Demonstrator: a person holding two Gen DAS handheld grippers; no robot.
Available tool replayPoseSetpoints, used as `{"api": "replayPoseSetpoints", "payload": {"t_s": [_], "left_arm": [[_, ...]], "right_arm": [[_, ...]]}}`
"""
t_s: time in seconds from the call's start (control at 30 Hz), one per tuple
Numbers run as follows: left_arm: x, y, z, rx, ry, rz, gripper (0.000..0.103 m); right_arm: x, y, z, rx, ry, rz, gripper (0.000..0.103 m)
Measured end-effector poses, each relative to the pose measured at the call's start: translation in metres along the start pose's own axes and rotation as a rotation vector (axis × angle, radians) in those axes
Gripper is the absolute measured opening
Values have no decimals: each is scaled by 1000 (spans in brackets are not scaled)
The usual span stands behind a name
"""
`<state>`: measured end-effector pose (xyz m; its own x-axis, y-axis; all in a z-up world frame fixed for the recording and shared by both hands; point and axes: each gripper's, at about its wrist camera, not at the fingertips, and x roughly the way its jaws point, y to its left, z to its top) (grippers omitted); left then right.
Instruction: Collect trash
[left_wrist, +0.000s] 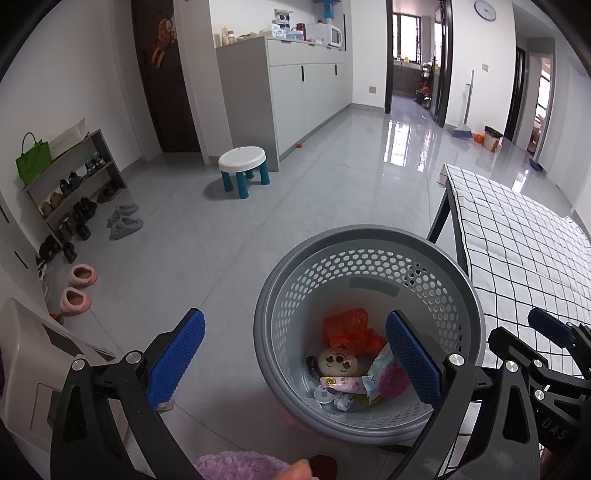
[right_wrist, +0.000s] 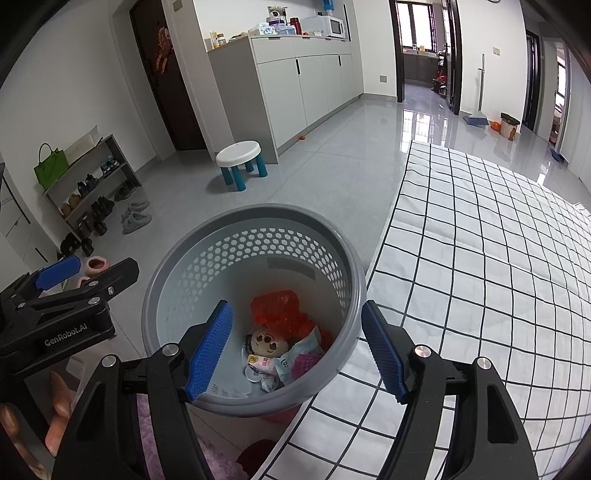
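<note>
A grey perforated waste basket (left_wrist: 369, 243) stands on the floor beside a table; it also shows in the right wrist view (right_wrist: 255, 218). Inside lie an orange plastic bag (left_wrist: 345, 326), a round wrapper with a cartoon face (left_wrist: 338, 362), a pink packet (left_wrist: 343, 384) and other wrappers. The bag (right_wrist: 275, 308) and face wrapper (right_wrist: 267, 341) show in the right wrist view too. My left gripper (left_wrist: 295, 362) is open and empty above the basket's left rim. My right gripper (right_wrist: 297, 347) is open and empty above the basket.
A table with a white black-checked cloth (right_wrist: 480, 258) stands right of the basket. A white stool with blue legs (left_wrist: 242, 162), a shoe rack (left_wrist: 70, 184), pink slippers (left_wrist: 79, 288) and grey shoes (left_wrist: 123, 221) are on the tiled floor. Grey cabinets (left_wrist: 306, 92) line the far wall.
</note>
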<state>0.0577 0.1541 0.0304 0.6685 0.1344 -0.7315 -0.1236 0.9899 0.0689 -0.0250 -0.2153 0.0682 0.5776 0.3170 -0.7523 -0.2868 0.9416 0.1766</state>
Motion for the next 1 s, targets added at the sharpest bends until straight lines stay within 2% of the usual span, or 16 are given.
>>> {"api": "replayPoseSetpoints", "payload": {"t_s": [1.0], "left_arm": [[2,-5,-4,24,3,-3,97]], "right_arm": [[2,0,-4,-4,2,3,69]]}}
